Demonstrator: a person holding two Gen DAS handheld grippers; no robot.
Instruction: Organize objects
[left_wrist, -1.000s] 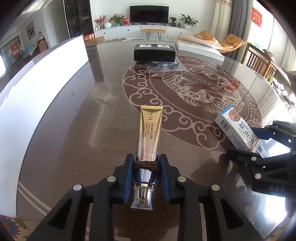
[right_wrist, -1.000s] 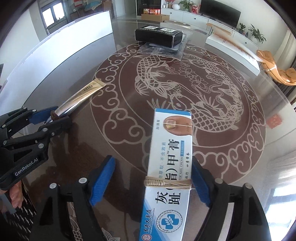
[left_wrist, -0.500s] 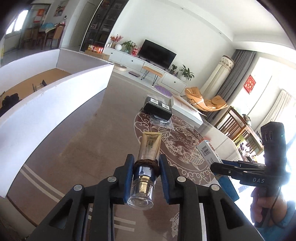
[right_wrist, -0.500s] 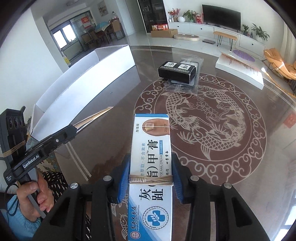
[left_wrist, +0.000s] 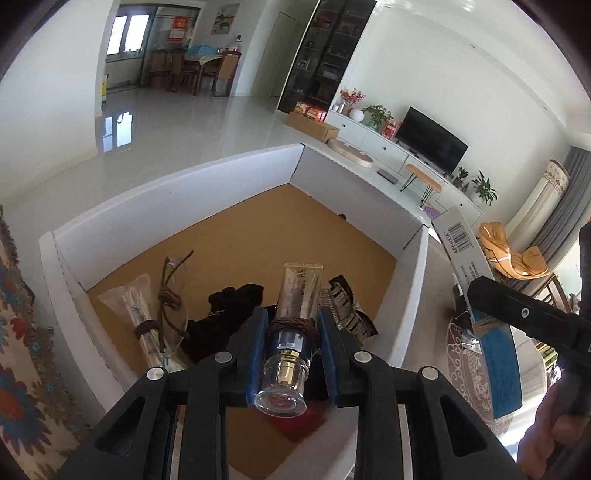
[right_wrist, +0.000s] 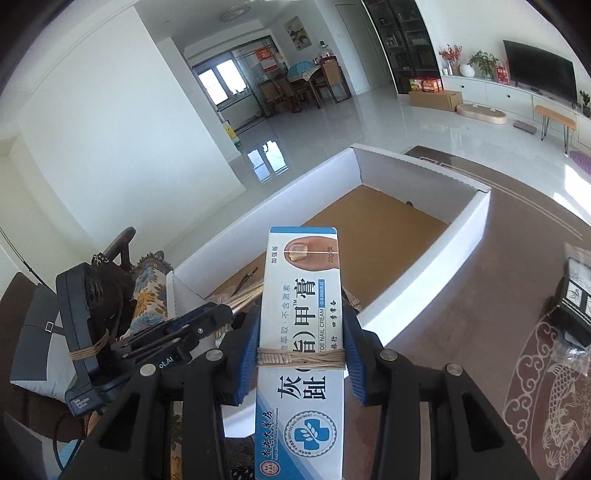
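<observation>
Left wrist: left claw (left_wrist: 291, 345) clamps gold tube (left_wrist: 300, 291) over white box (left_wrist: 406, 291); dropped, it may hit glasses (left_wrist: 173, 295) | Right wrist: right claw (right_wrist: 301, 356), jaws just closed, grips cream carton (right_wrist: 301, 314) beside box wall (right_wrist: 424, 266); may snag rim.

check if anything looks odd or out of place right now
Nothing looks spilled or damaged. The left gripper clamps the gold tube over the white box; the right gripper clamps the cream carton. The items already in the box lie jumbled, some overlapping.
</observation>
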